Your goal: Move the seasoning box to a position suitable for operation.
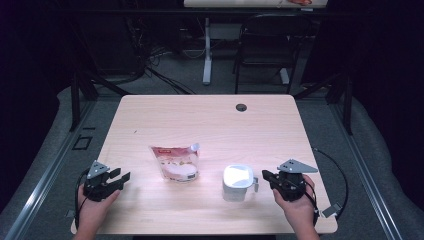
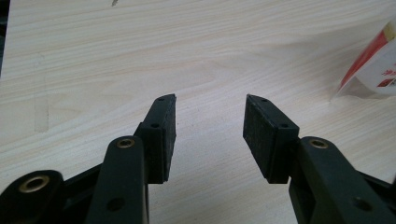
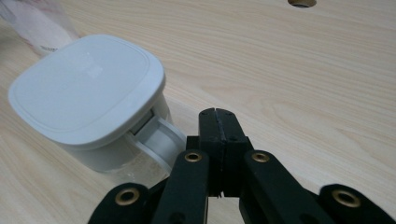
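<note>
We are holding the right gripper [image 3: 218, 114] with jaws pressed together, empty, just beside the jar [image 3: 88, 88]; left gripper [image 2: 210, 128] jaws spread over bare table [image 2: 140, 46], pouch [image 1: 176, 162] mid-table.

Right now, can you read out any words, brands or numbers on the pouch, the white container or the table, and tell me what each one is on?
Pouch: red band with print along its top and red marks by its edge, too small and blurred to read.
White container: faint raised marking on the lid, not legible.
Table: no text or signs.
Nothing can be quoted.
</note>
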`<state>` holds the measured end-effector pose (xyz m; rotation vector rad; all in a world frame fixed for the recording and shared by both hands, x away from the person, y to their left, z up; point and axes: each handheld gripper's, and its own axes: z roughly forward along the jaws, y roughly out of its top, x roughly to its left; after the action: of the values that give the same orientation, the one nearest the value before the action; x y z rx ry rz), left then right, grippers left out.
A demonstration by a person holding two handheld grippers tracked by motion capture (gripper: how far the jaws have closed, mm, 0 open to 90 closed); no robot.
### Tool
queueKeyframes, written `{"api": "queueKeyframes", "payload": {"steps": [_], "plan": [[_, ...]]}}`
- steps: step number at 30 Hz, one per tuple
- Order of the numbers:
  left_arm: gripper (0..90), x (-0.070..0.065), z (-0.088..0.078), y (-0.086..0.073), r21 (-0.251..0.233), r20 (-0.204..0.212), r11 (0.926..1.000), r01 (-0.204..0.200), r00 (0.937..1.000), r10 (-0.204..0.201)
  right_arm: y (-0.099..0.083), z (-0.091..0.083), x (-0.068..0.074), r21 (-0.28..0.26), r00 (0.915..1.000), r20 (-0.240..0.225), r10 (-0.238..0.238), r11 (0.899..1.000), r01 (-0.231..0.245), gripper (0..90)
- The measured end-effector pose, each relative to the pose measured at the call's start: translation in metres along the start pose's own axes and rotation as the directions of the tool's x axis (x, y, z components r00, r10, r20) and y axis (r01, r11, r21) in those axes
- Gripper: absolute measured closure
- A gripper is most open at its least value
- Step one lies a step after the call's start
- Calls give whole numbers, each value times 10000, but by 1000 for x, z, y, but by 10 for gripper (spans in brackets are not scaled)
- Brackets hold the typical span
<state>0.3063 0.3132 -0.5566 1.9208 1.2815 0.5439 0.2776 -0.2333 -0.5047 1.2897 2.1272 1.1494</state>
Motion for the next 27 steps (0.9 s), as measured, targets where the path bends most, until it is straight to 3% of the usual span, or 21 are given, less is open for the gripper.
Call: {"api": "queueKeyframes", "payload": {"steps": [17, 27], "plan": [[547, 1, -1, 0, 79, 32, 10000, 18, 10000, -18, 26, -4, 14, 255, 9972, -396, -629, 9976, 639, 900], [546, 1, -1, 0, 67, 60, 10000, -2, 10000, 1, 47, -10, 25, 805, 9895, -743, -1242, 9882, 1301, 900]]}}
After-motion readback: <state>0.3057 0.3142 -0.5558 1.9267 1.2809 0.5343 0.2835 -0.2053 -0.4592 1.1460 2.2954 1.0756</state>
